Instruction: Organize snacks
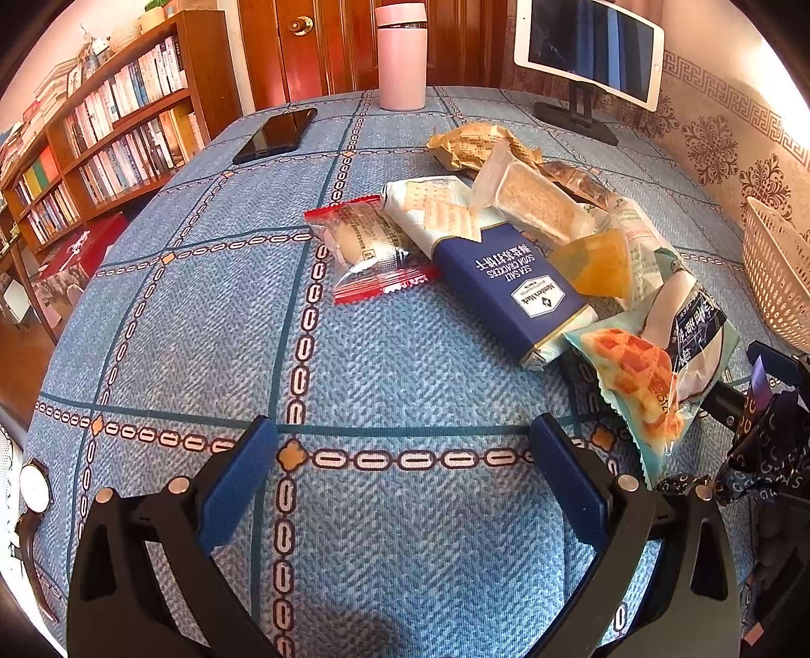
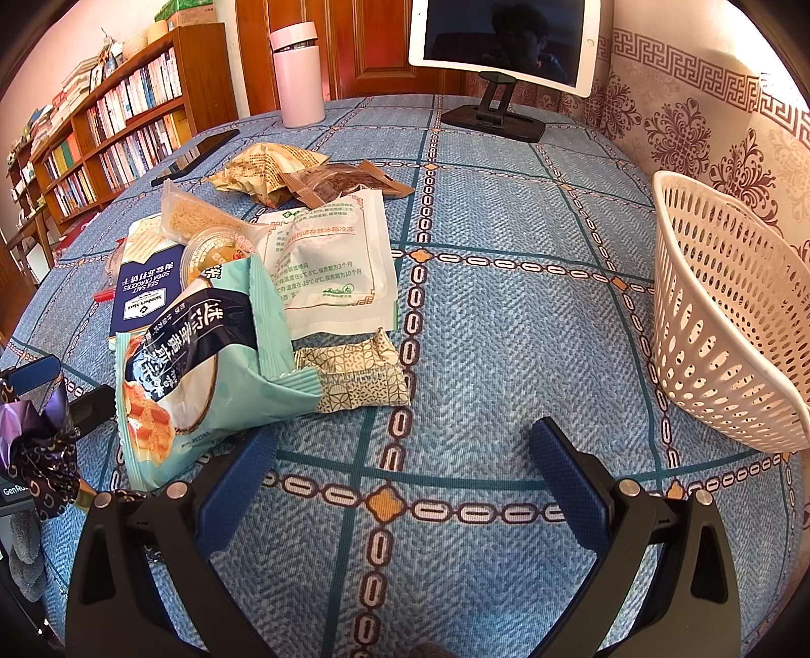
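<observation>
The left claw point(image 1: 405, 440) is held wide apart above the blue patterned tablecloth point(image 1: 385, 354), and nothing is gripped between its blue fingers point(image 1: 238, 486). The right claw point(image 2: 405, 445) is spread wide too, with only bare cloth seen between its fingers.

A pile of snacks is laid out ahead of the left claw and off to its right side. A red-edged clear packet point(image 1: 367, 243) is found straight ahead of the left claw, a bit to the left of the pile. Just beside it, a dark blue cracker box point(image 1: 511, 288) is laid flat. A clear bag of pale wafers point(image 1: 531, 197) and a small orange jelly cup point(image 1: 595, 260) are rested on top of the pile. A mint-green waffle bag point(image 1: 653, 374) is seen nearest to the left claw's right finger.

From the right claw, the same waffle bag point(image 2: 202, 354) is found close to its left finger, partly over a small patterned packet point(image 2: 354, 374). A flat white pouch point(image 2: 334, 258) is placed farther ahead, with brown wrappers point(image 2: 324, 179) behind it.

A white plastic basket point(image 2: 719, 314) is tipped on its side to the right of the right claw, well apart from the pile.

A pink bottle point(image 1: 402, 55), a black phone point(image 1: 276, 134) and a tablet on a stand point(image 2: 501, 40) are set far ahead. A bookshelf point(image 1: 101, 126) is seen to the left.
</observation>
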A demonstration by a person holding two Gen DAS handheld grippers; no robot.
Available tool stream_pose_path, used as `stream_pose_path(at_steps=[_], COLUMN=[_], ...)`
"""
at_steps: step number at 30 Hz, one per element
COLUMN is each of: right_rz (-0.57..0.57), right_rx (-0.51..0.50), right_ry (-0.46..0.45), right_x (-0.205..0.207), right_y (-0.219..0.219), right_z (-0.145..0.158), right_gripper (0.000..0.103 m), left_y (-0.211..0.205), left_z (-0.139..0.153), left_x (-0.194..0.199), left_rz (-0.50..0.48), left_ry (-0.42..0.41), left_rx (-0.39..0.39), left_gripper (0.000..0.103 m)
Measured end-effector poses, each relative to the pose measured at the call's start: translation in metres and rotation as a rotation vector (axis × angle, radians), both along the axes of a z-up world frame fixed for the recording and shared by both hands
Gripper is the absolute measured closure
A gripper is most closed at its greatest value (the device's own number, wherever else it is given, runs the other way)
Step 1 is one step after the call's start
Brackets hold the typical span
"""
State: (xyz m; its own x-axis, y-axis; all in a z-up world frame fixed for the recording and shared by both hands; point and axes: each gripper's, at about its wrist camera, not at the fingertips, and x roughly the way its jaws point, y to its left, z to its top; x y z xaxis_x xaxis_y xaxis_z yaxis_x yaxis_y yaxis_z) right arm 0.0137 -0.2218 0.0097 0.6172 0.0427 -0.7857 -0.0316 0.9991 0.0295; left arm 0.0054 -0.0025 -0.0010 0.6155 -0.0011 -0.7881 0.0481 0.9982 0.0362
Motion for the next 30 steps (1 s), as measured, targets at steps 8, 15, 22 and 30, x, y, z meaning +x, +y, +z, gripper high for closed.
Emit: stream_pose_path(at_steps=[8,15,22,30], right_rz=[0.000,0.000,0.000,0.000], right_rx=[0.000,0.000,0.000,0.000], right_ry=[0.000,0.000,0.000,0.000], right_x=[-0.0001,-0.0002,-0.0002,-0.0002], right_y=[0.0001,0.0001,0.0001,0.0000], right_z=[-0.0001,-0.0002,-0.0002,-0.0002], right_gripper=[0.005,0.005,0.005,0.005], left_y=[0.0000,-0.0001,0.0000,0.0001], left_z=[0.0014,0.0021,0.0024,0.0023], left_x=[0.0011,0.0014,0.0016,0.0014], left_rz=[-0.001,0.000,-0.001,-0.001], left_ry=[0.001,0.001,0.001,0.000], left_rx=[0.000,0.001,0.001,0.001], left_gripper=[0.003,0.003,0.003,0.003])
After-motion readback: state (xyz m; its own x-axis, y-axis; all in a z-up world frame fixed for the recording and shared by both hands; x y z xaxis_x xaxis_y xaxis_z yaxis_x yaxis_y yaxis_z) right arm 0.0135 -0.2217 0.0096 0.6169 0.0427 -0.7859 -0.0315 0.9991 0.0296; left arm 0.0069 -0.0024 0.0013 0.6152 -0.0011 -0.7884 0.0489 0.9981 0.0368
